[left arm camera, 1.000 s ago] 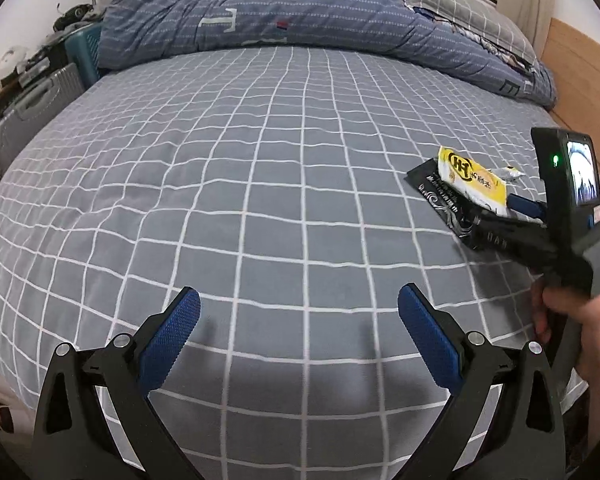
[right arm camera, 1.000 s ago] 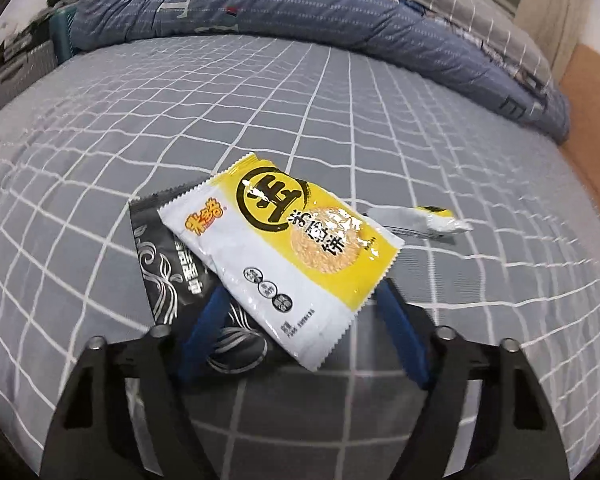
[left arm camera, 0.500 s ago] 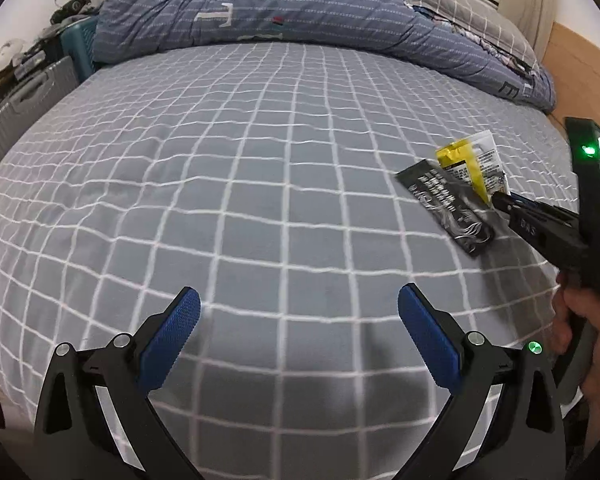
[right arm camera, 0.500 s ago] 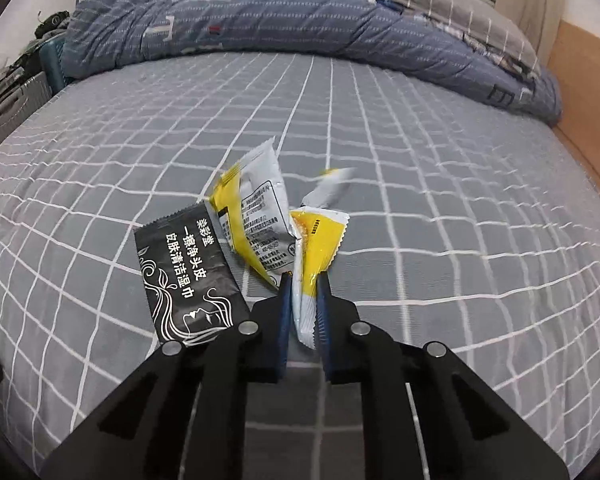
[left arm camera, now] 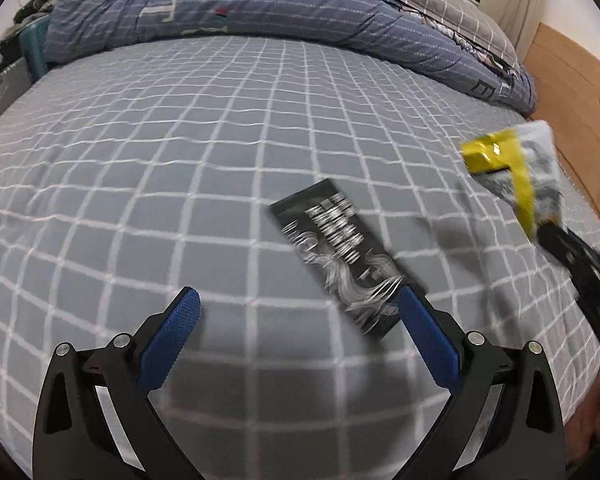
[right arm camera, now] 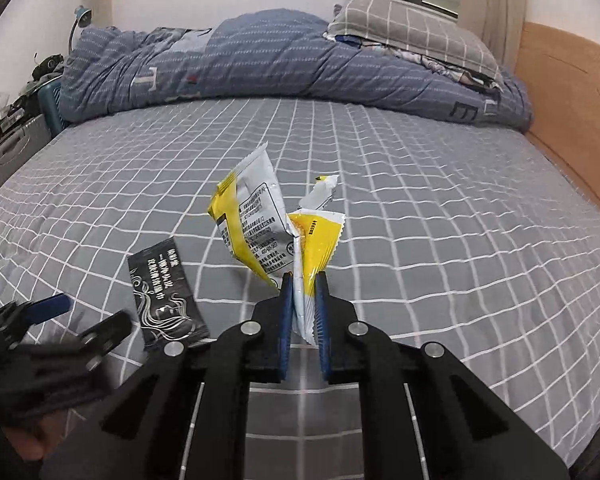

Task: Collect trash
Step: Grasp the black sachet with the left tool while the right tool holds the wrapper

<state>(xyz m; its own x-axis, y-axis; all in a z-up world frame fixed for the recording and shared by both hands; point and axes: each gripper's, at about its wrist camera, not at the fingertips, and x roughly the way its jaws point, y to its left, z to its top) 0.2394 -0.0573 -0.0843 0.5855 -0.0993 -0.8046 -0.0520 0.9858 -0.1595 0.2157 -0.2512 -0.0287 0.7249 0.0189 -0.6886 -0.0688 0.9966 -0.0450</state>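
Now we have the right gripper [right arm camera: 304, 280] clamped on the crumpled yellow wrapper [right arm camera: 260, 224], lifted clear of the bed [right arm camera: 420, 200], while the black sachet [left arm camera: 344, 256] lies flat on the sheet. We should lower the left gripper [left arm camera: 300, 300], its fingers [left arm camera: 168, 340] wide apart, to straddle one sachet edge and pinch without bunching fabric.

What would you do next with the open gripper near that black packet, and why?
Probably slide the left gripper sideways to straddle the black packet, then close. Its jaws stand open, the packet lies flat on the bed, and the right gripper already pinches the yellow wrapper.
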